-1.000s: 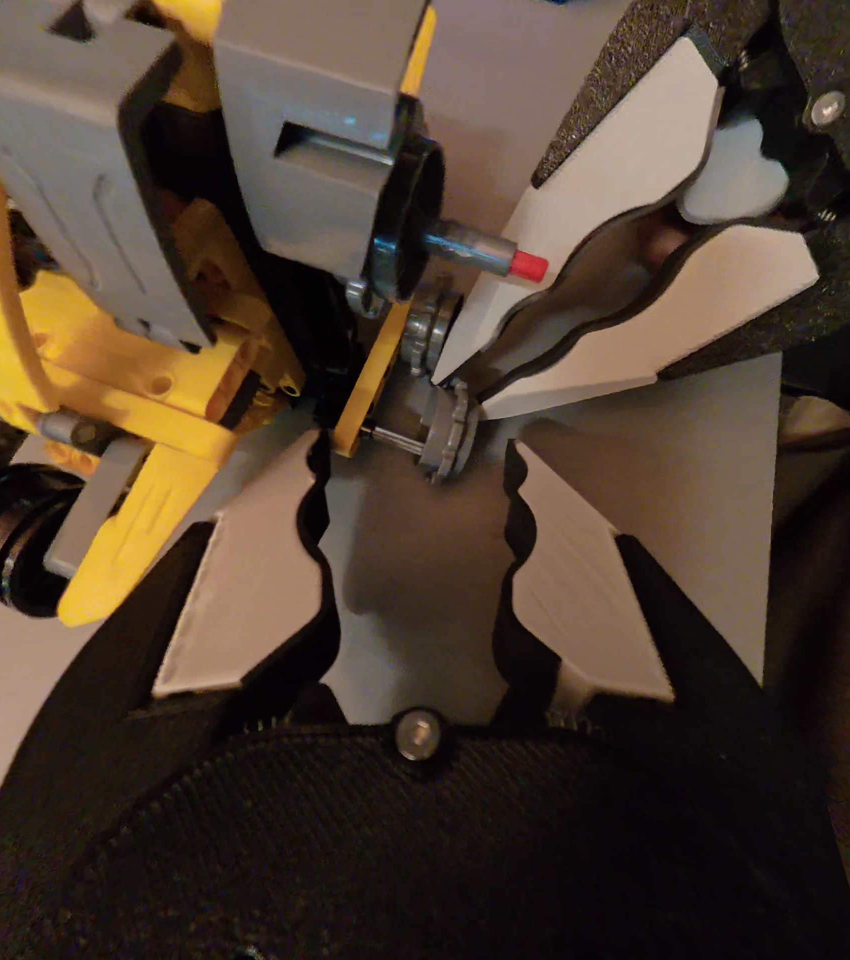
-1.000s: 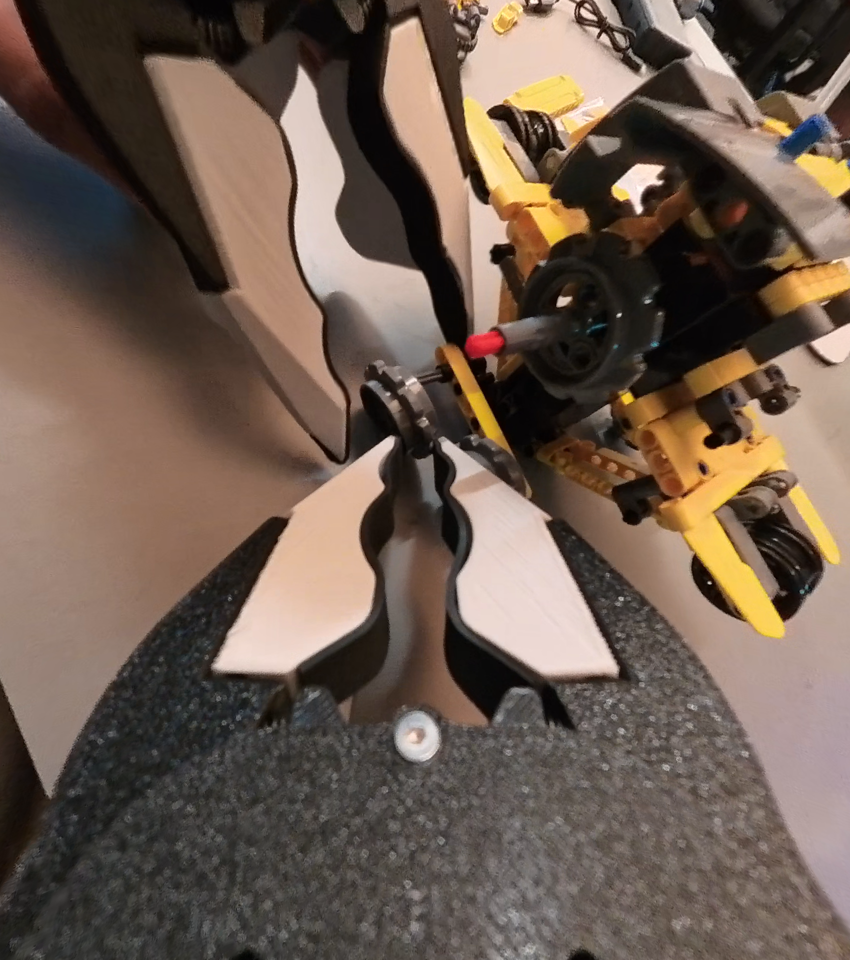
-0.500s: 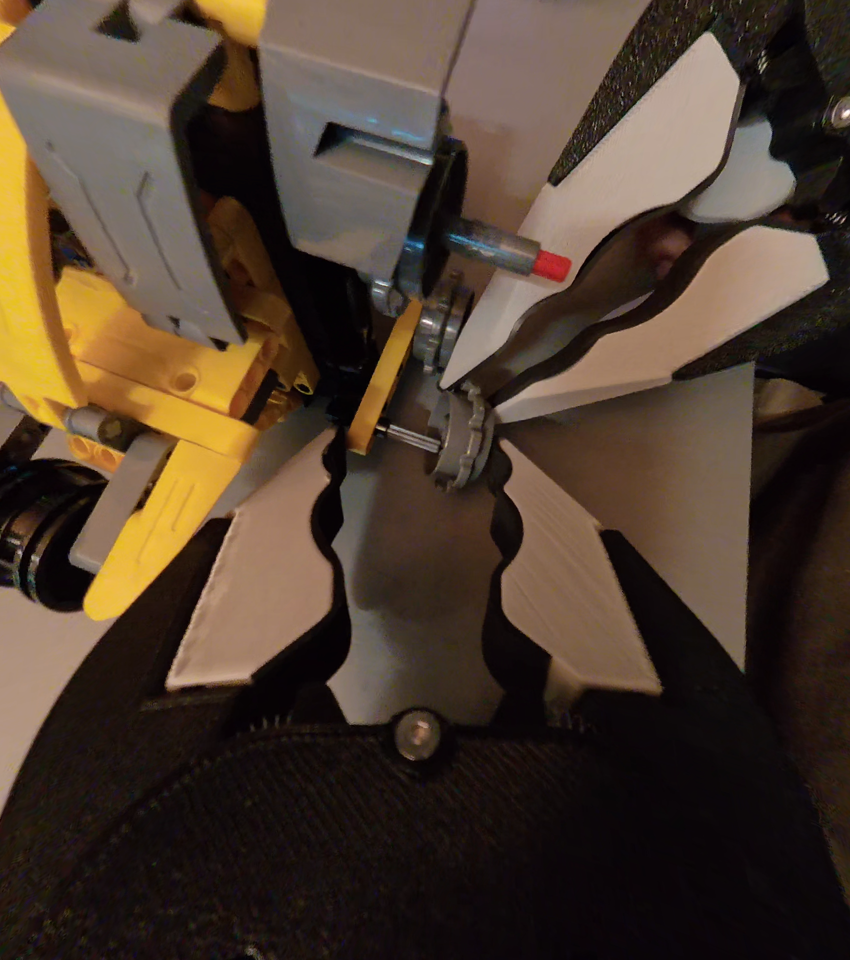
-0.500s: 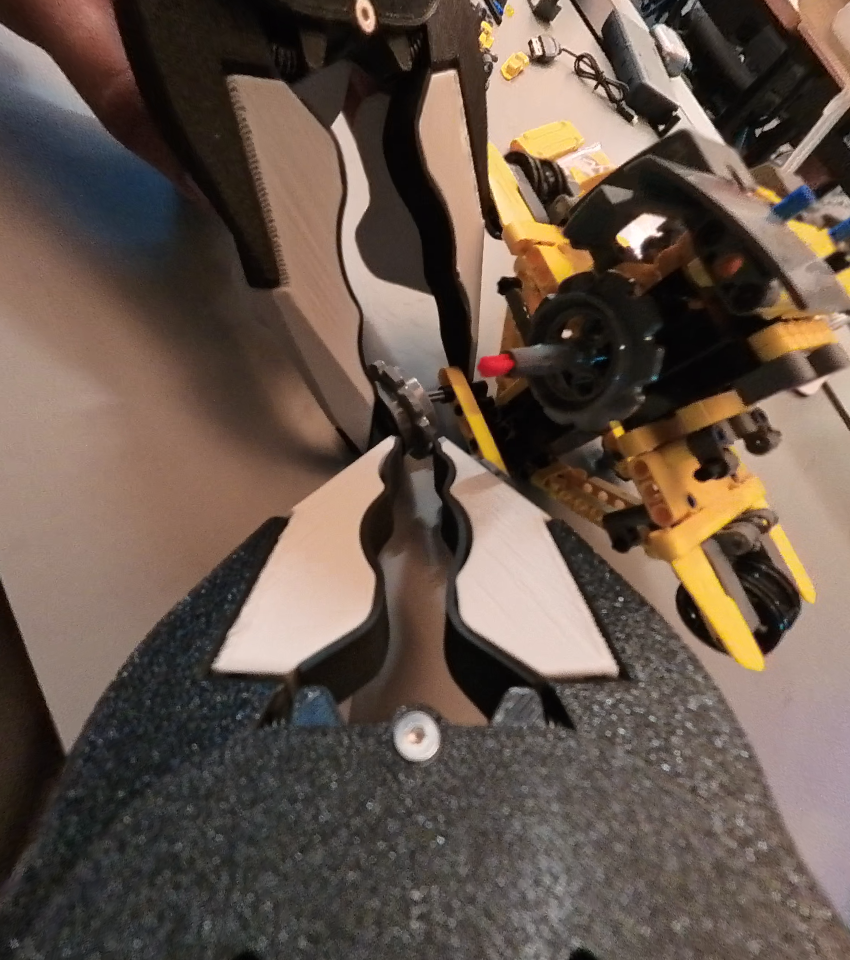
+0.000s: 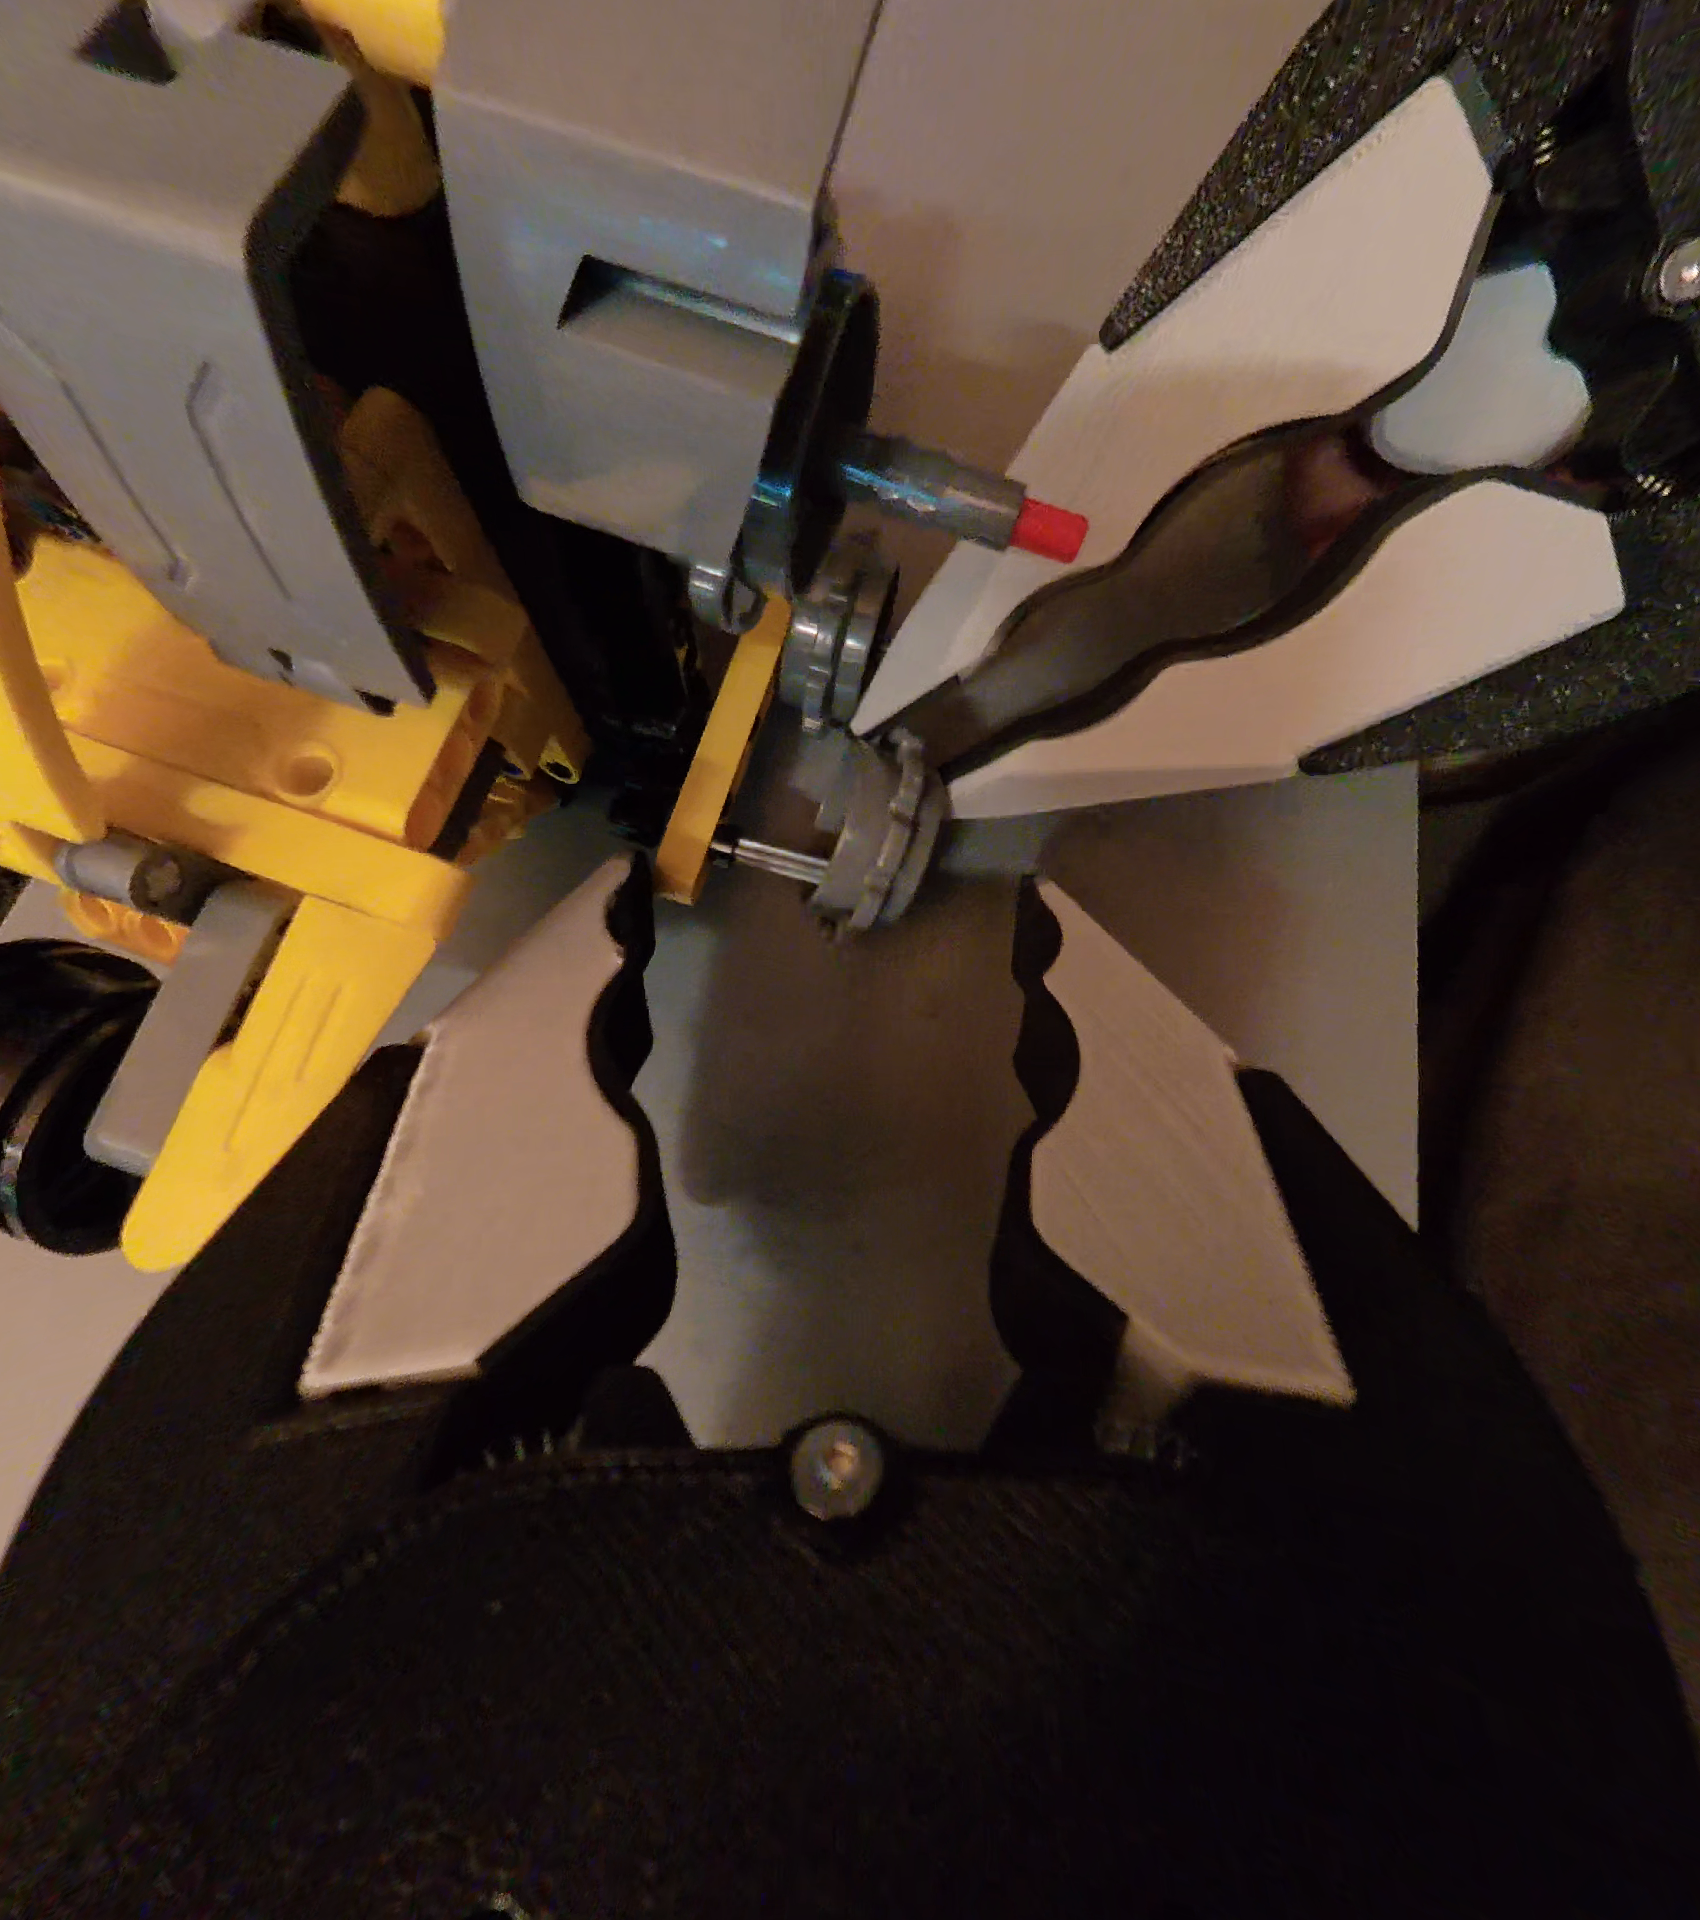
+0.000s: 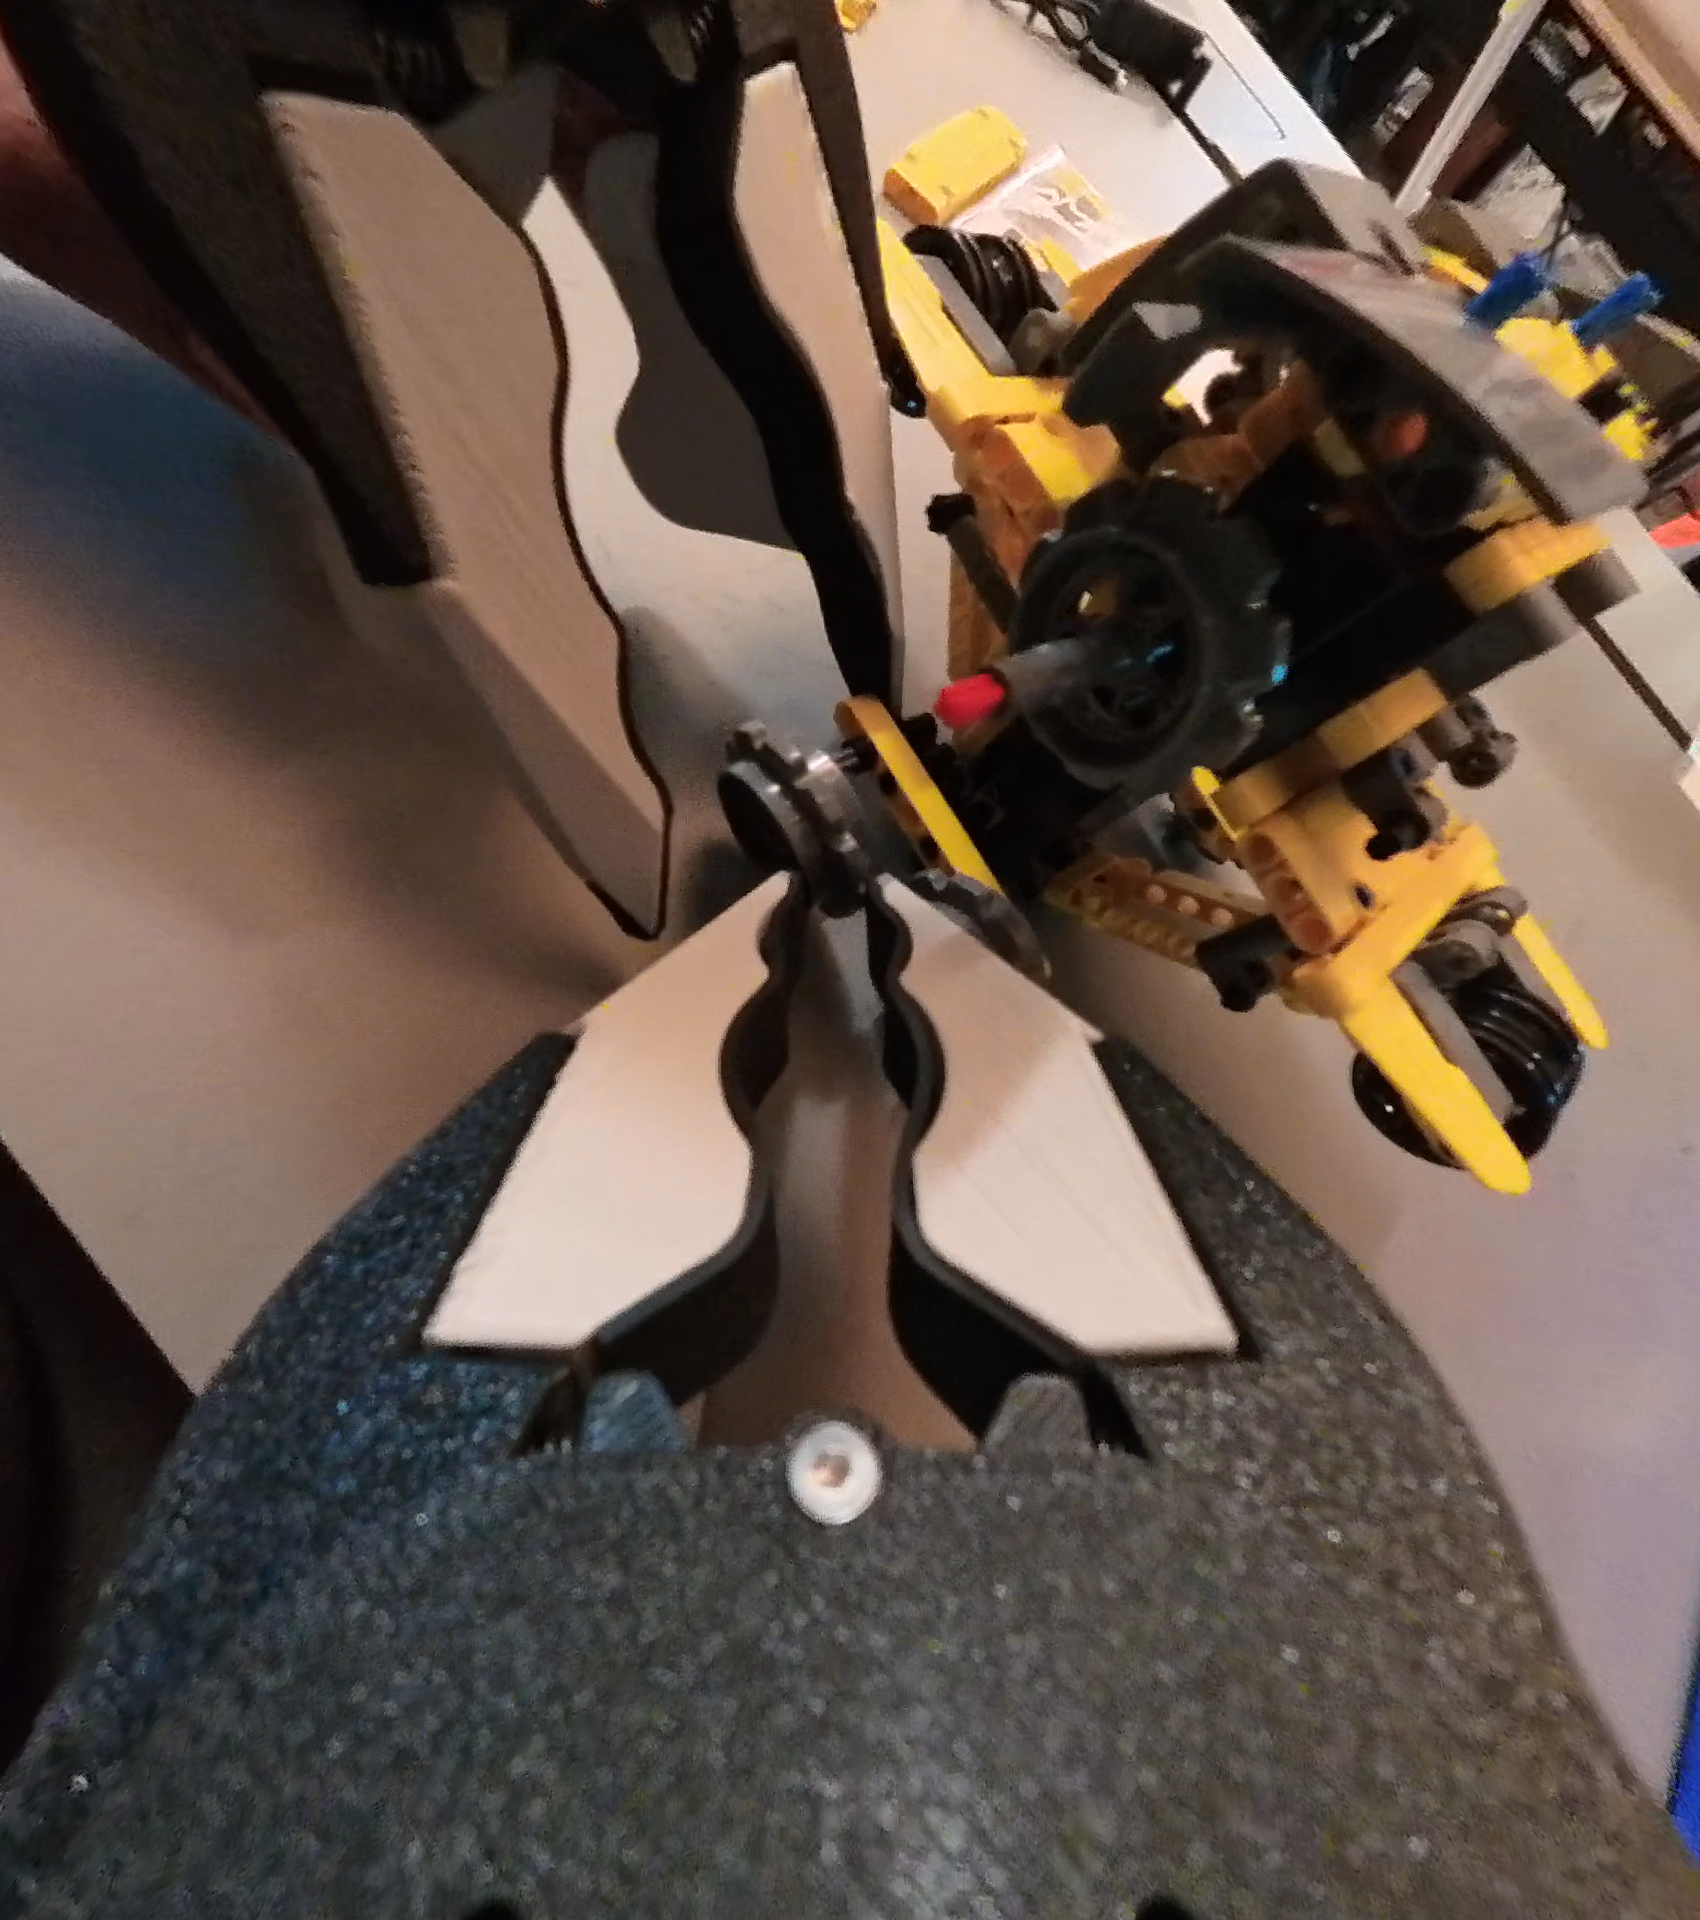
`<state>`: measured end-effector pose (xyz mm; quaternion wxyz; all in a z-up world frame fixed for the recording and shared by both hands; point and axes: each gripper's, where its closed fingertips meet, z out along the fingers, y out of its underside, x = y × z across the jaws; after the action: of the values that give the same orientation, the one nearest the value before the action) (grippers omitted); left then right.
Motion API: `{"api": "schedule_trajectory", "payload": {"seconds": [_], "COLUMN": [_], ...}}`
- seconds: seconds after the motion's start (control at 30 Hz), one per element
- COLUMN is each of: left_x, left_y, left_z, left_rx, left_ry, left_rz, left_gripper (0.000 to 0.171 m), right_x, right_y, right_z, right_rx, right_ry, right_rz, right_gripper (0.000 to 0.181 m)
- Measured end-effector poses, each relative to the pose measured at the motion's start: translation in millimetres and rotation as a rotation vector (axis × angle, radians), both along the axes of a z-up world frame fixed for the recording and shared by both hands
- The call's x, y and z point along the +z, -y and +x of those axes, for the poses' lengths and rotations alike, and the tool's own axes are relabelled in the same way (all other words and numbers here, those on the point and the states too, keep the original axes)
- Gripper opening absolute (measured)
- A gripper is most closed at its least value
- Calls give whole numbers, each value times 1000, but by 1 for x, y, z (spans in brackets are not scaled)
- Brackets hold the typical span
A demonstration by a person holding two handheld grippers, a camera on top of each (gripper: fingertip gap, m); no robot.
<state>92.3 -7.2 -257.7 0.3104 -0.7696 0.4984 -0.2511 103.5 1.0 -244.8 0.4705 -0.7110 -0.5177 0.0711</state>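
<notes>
My right gripper (image 6: 830,894) pinches the small grey toothed plastic gear (image 5: 872,831) on the yellow brick-built vehicle (image 6: 1241,748); my left gripper (image 5: 830,894) gapes wide beside it.

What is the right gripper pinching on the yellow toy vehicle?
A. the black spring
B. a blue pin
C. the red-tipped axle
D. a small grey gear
D: in the right wrist view the right gripper has its tips closed on the grey gear beside the yellow vehicle; the red-tipped axle sits free above it.

bare table (image 5: 825,1195) btwn left fingers, yellow model (image 5: 202,727) blocks left, right gripper (image 5: 929,774) ahead
</notes>
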Motion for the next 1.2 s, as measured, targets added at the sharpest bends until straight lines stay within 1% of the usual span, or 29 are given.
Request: {"api": "schedule_trajectory", "payload": {"seconds": [0.2, 0.37, 0.53, 0.93, 1.1, 1.2], "left_x": [1, 2, 3, 4, 3, 2], "left_y": [3, 5, 8, 11, 12, 12], "left_z": [1, 0, 0, 3, 6, 9], "left_rx": [-9, 3, -1, 2, 38, 67], "left_ry": [8, 32, 58, 70, 85, 76], "left_rz": [0, -28, -51, -59, -40, -9], "left_gripper": [68, 63, 65, 67, 66, 64], "right_x": [-1, 5, 6, -2, 1, 6], "right_y": [3, 10, 17, 15, 18, 21], "right_z": [3, -3, -10, -7, -5, -1], "right_rx": [-26, 11, 37, -92, -103, -87], "right_ry": [-5, -3, 3, -54, -120, -165], "right_rz": [-19, 55, 80, -86, -148, -145], "right_gripper": [11, 11, 11, 11, 11, 11]}}
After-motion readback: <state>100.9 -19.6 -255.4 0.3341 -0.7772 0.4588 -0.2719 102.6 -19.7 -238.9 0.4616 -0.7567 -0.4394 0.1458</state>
